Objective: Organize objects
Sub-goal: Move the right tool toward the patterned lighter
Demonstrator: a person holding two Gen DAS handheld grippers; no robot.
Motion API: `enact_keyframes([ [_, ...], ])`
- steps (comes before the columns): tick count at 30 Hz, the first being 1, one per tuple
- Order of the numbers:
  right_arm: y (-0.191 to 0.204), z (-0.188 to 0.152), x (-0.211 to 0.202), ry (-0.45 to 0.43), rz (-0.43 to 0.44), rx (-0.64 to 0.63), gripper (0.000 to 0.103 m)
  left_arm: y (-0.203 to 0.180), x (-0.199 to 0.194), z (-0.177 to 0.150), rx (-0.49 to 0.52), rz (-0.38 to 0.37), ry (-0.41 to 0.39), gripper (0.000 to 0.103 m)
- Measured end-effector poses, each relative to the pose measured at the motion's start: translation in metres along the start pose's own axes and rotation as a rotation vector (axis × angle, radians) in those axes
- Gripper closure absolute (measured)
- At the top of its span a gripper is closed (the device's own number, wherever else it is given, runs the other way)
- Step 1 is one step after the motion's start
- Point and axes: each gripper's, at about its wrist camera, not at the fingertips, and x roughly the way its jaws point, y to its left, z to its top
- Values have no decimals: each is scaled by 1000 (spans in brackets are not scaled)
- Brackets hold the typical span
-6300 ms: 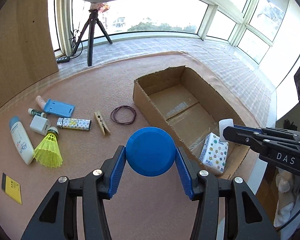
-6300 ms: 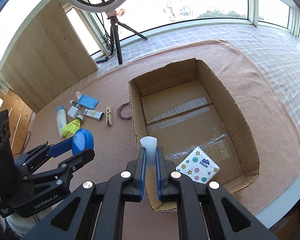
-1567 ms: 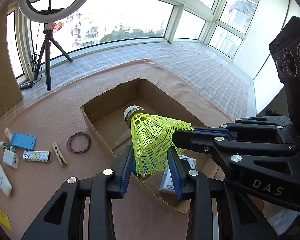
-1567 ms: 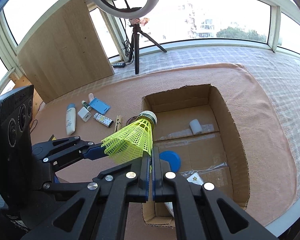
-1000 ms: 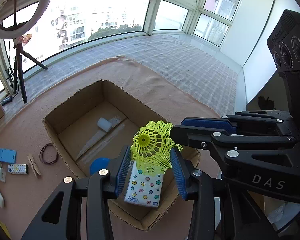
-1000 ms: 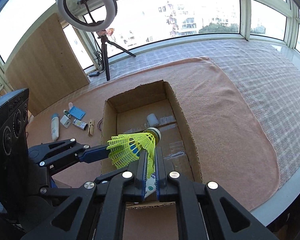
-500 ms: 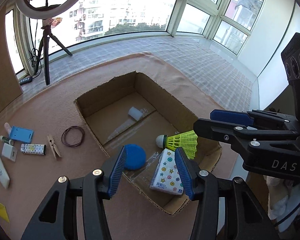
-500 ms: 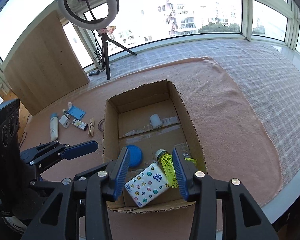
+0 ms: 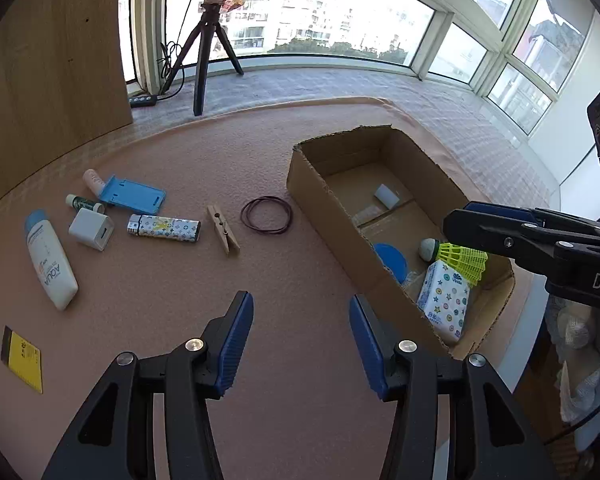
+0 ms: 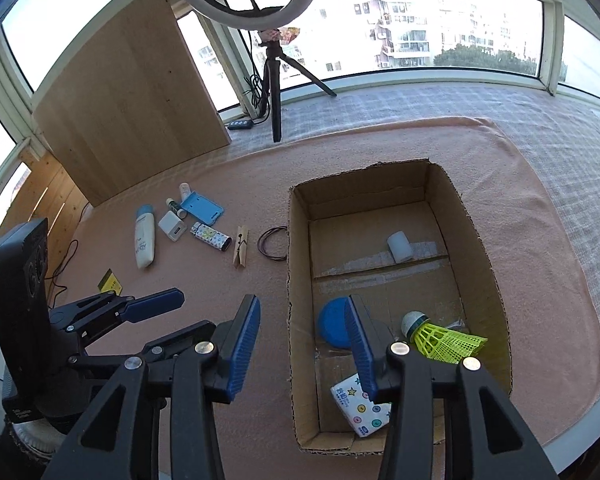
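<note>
A: Left wrist view. Cardboard box [image 9: 324, 196] sits open-topped on the pink cloth [image 9: 172, 280], walls torn along the rim. Inside: yellow shuttlecock [image 9: 458, 256] on its side, white cork toward the box's middle, mesh skirt against the near right wall.

B: Right wrist view agrees. The shuttlecock touches the tissue pack [image 10: 360, 408] with coloured stars; blue disc [image 10: 332, 326] just beside; white roll [image 10: 400, 246] lies apart at the far end.

A: Left gripper [image 9: 300, 338]: jaws apart, nothing between the blue pads, bare cloth below.

B: Right gripper [image 10: 304, 350]: jaws apart too, empty, straddling the box's left wall.

A: On the cloth left of the box: hair-tie rings [image 9: 266, 216], wooden clothespin [image 9: 223, 230], patterned lighter [image 9: 164, 228], white charger [image 9: 91, 229], blue phone stand [image 9: 134, 197], lotion bottle [image 9: 50, 262], yellow card [image 9: 23, 359].
</note>
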Motion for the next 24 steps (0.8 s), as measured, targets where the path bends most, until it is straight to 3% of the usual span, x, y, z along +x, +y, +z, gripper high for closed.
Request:
enact_keyframes([
  [12, 80, 40, 71, 90, 110, -125, 63, 116, -36, -51, -196, 126, 6, 49],
  [24, 123, 70, 172, 222, 123, -134, 64, 165, -61, -78, -283, 166, -1, 49],
])
